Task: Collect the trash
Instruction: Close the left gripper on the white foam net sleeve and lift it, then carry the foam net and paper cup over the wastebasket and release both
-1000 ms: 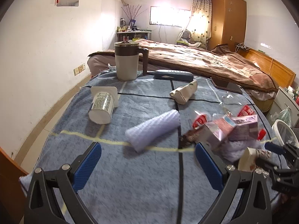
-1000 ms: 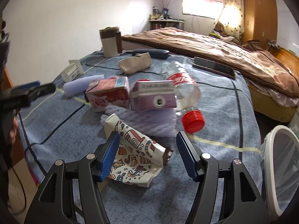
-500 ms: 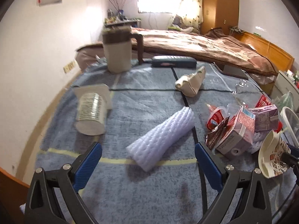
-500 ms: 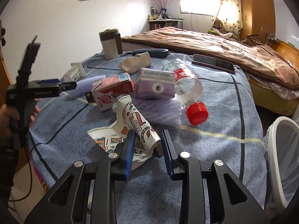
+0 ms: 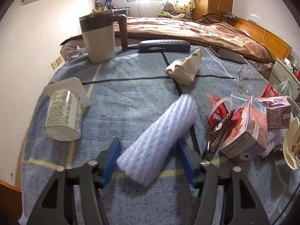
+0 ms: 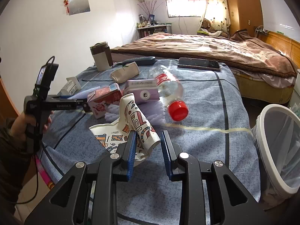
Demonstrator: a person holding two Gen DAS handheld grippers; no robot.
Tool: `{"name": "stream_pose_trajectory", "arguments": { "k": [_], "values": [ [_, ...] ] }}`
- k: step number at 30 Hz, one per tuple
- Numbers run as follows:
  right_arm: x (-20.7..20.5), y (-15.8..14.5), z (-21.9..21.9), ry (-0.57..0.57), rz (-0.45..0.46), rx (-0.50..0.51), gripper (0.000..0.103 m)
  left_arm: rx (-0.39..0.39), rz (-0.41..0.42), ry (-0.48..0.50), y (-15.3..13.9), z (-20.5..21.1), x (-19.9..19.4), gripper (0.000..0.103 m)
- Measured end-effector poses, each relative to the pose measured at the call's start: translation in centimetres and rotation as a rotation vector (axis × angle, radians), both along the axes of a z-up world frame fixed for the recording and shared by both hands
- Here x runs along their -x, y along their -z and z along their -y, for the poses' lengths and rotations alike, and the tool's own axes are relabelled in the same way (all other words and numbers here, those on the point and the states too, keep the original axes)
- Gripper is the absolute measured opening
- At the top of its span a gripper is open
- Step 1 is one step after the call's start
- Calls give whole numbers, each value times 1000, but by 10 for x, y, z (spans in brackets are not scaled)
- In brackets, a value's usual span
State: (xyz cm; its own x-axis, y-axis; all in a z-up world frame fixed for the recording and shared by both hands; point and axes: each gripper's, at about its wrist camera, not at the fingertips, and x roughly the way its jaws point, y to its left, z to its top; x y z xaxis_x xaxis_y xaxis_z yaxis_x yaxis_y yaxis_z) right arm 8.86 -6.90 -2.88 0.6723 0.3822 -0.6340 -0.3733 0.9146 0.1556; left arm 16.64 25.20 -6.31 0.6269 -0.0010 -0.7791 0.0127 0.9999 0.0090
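1. Left of the trash bin [image 6: 277,146], my left gripper [image 5: 148,159] is closing around the foam sleeve [image 5: 159,140].
2. My right gripper [image 6: 147,146] clamps the crumpled paper cup [image 6: 138,127].
3. Cartons [image 6: 105,101] and bottle [image 6: 168,90] remain; nothing looks binned yet.

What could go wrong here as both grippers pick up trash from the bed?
The left gripper is closing on the soft foam sleeve near one end, so it may slip out. The right gripper pinches only a corner of the crushed paper cup, which could drop before reaching the bin.
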Motion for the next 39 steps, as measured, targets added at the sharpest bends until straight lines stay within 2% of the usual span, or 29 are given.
{"name": "stream_pose_trajectory", "arguments": {
  "k": [7, 9, 14, 16, 20, 24, 32, 39],
  "values": [
    [0, 1, 3, 9, -1, -10, 28, 38, 4, 31, -2, 10, 6, 31],
    [1, 1, 5, 13, 0, -16, 28, 47, 11, 27, -3, 13, 9, 29],
    [3, -1, 10, 27, 9, -23, 28, 74, 42, 10, -7, 21, 22, 27],
    [5, -2, 11, 31, 11, -28, 28, 109, 48, 11, -10, 21, 27, 27],
    [7, -5, 14, 43, 22, -37, 28, 83, 87, -5, -21, 28, 42, 27],
    [9, -10, 18, 57, 33, -46, 28, 93, 121, -12, -36, 34, 56, 27],
    [16, -25, 38, 110, 70, -60, 28, 117, 189, 45, -65, 71, 79, 27],
    [20, -36, 63, 179, 100, -67, 28, 135, 236, 109, -83, 111, 84, 27]
  ]
}}
